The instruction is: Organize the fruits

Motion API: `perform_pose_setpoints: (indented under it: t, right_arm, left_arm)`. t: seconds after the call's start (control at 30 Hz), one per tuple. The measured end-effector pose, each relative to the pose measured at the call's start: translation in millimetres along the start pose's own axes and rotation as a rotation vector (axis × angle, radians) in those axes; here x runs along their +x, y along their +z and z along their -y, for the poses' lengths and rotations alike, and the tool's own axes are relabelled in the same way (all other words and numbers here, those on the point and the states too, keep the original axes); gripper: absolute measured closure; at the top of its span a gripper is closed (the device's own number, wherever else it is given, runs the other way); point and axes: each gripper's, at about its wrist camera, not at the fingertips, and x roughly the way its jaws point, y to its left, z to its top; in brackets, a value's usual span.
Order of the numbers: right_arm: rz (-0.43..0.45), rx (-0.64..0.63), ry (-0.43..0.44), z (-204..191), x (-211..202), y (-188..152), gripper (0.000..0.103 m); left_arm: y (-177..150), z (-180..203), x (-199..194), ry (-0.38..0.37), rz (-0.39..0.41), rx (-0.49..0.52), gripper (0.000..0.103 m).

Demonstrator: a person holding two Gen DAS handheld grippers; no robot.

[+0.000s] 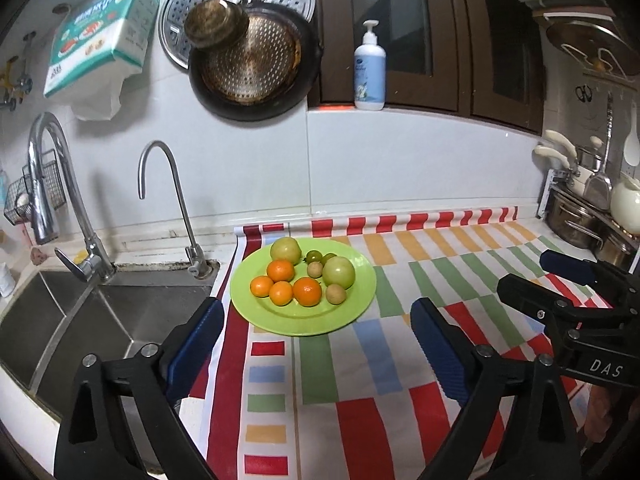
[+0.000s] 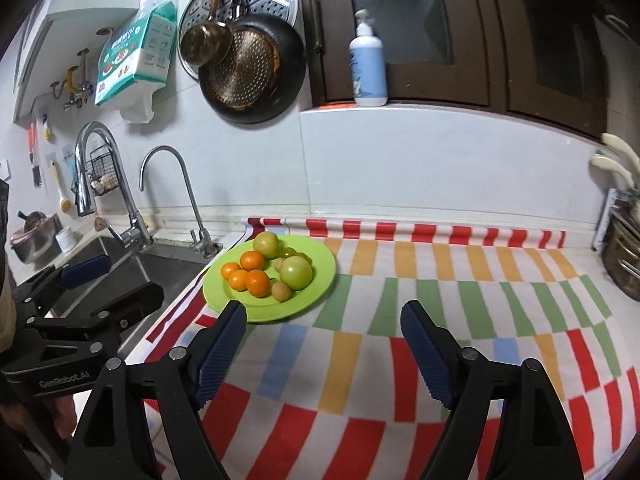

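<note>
All the fruit (image 1: 304, 276) is sitting together on the green plate (image 1: 360, 304) beside the sink (image 1: 120, 320), both grippers (image 1: 316, 332) (image 2: 320, 336) hovering near with fingers apart, holding nothing; fitting either sorted or awaiting sorting.

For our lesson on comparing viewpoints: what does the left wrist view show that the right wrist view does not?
Only the left wrist view shows the cream ceramic teapot at the counter's right end. Only the right wrist view shows the white cup beside the sink. Both show the round lime-green plastic plate of fruit, the white pump bottle and both open hand-held grippers.
</note>
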Motion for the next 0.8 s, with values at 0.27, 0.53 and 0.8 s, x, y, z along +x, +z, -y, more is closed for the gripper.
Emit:
perform_pose_setpoints:
  t: [0.27,0.53,0.8]
  right_arm:
    - [0.018,0.017,-0.038,7,-38,-14,0.018]
    - [0.038,0.025,-0.069,10,-65,-26,0.015]
    - [0.035,0.017,-0.070,9,-73,-29,0.015]
  left_arm:
    - [-6,15,-36,-0.002,0.044,0.027,0.000]
    - [-13,21,-56,0.003,0.054,0.034,0.000]
    - [-15,20,-67,0.027,0.067,0.033,0.000]
